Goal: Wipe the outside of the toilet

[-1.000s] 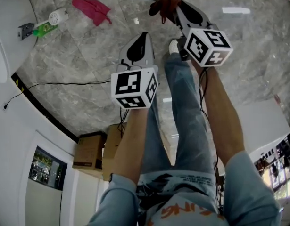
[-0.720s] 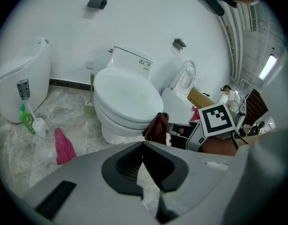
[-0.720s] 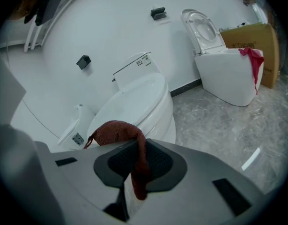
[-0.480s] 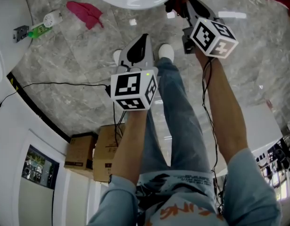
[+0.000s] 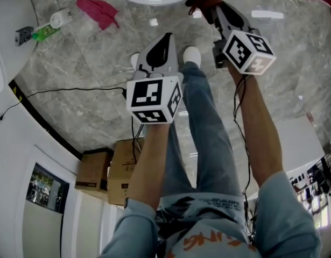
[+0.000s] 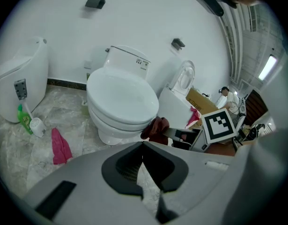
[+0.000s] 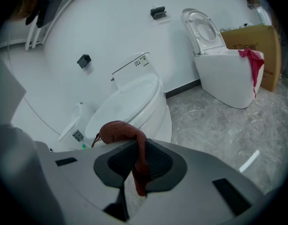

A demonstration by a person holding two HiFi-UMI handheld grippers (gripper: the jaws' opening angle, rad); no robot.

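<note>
Slippage of the dark red cloth (image 7: 122, 132) is judged the main risk: the right claw (image 7: 139, 172) is clamped on only a narrow fold, most of the fabric is bunched above the jaws, and a firm wipe could pull it free. With so little cloth ahead of the jaws, hard plastic could also be dragged over the porcelain. The toilet (image 6: 120, 102), the task's thing, stands against the wall with its lid down. The cloth is held right at the side of its bowl, though contact cannot be confirmed. The left claw (image 6: 146, 182) is closed with nothing in it and is held back, above the floor and apart from the toilet. A black cable (image 5: 74, 93) lies on the floor near the person's feet, so a trip is possible. A pink cloth (image 5: 98, 12) and a green bottle (image 5: 44, 34) lie on the floor to the left. Containers: the first bowl is covered, so its contents are not seen. A 2nd toilet (image 7: 223, 64) has its lid up and a red cloth (image 7: 252, 64) draped over its rim, and its inside is not shown. Cardboard boxes (image 5: 100, 171) are noted, contents hidden.
</note>
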